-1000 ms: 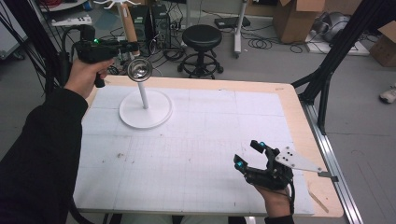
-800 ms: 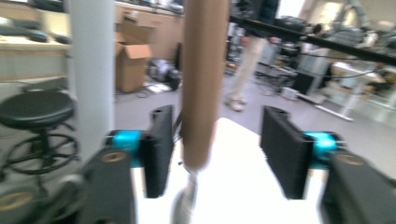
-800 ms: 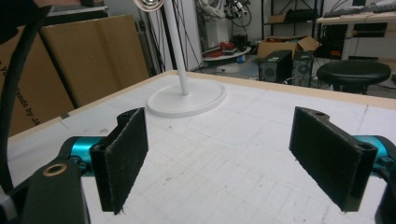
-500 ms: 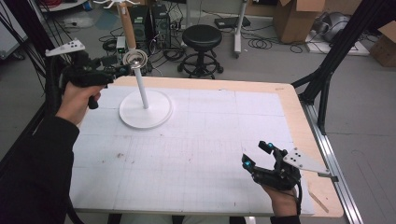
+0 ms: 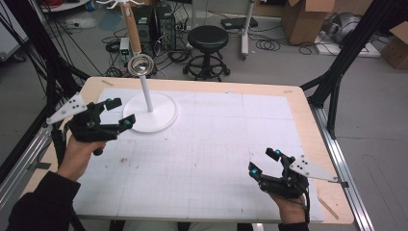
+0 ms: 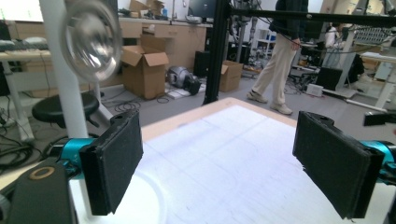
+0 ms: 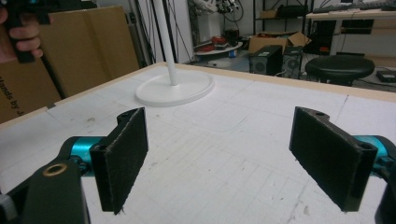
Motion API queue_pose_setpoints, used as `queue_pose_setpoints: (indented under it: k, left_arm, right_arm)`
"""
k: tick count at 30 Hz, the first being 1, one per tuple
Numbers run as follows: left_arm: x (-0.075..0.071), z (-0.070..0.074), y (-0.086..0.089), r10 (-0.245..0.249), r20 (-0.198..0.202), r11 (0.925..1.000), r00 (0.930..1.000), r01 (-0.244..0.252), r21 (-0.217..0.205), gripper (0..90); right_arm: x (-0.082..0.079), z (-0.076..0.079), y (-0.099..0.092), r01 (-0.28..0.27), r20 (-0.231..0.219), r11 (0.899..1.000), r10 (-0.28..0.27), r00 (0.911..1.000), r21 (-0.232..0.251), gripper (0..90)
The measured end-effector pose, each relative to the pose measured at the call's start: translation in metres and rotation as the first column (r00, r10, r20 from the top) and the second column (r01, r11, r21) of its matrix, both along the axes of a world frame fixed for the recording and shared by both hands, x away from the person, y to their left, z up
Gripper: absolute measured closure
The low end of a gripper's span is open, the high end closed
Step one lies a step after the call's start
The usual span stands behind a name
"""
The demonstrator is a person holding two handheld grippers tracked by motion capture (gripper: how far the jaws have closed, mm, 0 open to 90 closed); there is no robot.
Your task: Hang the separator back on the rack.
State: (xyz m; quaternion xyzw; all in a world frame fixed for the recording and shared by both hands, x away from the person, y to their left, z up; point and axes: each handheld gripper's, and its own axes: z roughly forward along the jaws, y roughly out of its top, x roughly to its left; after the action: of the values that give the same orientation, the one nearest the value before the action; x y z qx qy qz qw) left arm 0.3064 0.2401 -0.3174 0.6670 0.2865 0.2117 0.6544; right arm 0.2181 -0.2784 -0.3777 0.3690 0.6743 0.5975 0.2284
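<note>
At the table's left edge, the left gripper (image 5: 115,113) hangs with its jaws wide apart and nothing between them, just beside the white round base (image 5: 166,118) of a stand. Its jaws have just been opening. From that base a thin white pole (image 5: 146,94) rises to a shiny metal bowl-shaped piece (image 5: 140,64) at the top, which looks hung or perched there; the job of putting it on the stand appears done, judging by the empty jaws and the hand lying clear of it. What seems left is little more than drawing back. Near the table's front right corner the right gripper (image 5: 264,161) rests with jaws likewise apart and empty, well apart from the stand. How the metal piece is fastened to the pole is hard to make out: from the left gripper view it is blurred (image 6: 91,39) and cut off at the top, and its far side is hidden.
</note>
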Motion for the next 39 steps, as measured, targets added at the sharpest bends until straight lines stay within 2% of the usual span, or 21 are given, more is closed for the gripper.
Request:
queue_pose_setpoints:
  k: [3,4,6,14,16,18,23,39]
  left_arm:
    - [-0.012,-0.015,-0.004,-0.012,-0.017,0.9998,0.9998,0.012,-0.012,16.5]
    - [-0.014,-0.019,-0.005,-0.015,-0.023,0.9999,0.9996,0.016,0.005,16.5]
    - [-0.02,-0.027,-0.008,-0.019,-0.02,0.9998,0.9996,0.019,0.0,16.6]
    - [-0.034,-0.049,-0.016,-0.029,-0.033,0.9996,0.999,0.029,-0.001,16.7]
    - [-0.035,-0.05,-0.016,-0.032,-0.036,0.9994,0.9988,0.033,0.007,16.8]
    - [-0.037,-0.052,-0.016,-0.034,-0.037,0.9994,0.9987,0.033,-0.008,16.9]
    - [-0.04,-0.055,-0.015,-0.035,-0.043,0.9994,0.9985,0.035,-0.009,16.9]
    - [-0.043,-0.055,-0.014,-0.043,-0.04,0.9989,0.9983,0.042,-0.02,17.1]
  right_arm:
    - [-0.001,0.0,0.0,0.005,-0.004,1.0,-0.005,1.0,0.003,18.4]
    - [-0.002,-0.001,0.0,0.008,-0.004,1.0,-0.008,1.0,0.004,18.4]
    - [-0.002,-0.001,-0.001,0.013,0.004,1.0,-0.013,0.9999,0.002,18.3]
    - [-0.005,-0.003,-0.002,0.035,-0.003,0.999,-0.035,0.9994,-0.012,18.3]
    - [-0.005,-0.003,-0.001,0.036,0.002,0.999,-0.036,0.9993,-0.021,18.3]
    - [-0.005,-0.003,0.0,0.039,0.002,0.999,-0.038,0.9993,-0.025,18.3]
    - [-0.004,-0.004,0.0,0.041,-0.005,0.999,-0.041,0.9991,-0.027,18.3]
    - [-0.004,-0.005,0.001,0.044,-0.004,0.999,-0.044,0.999,-0.029,18.3]
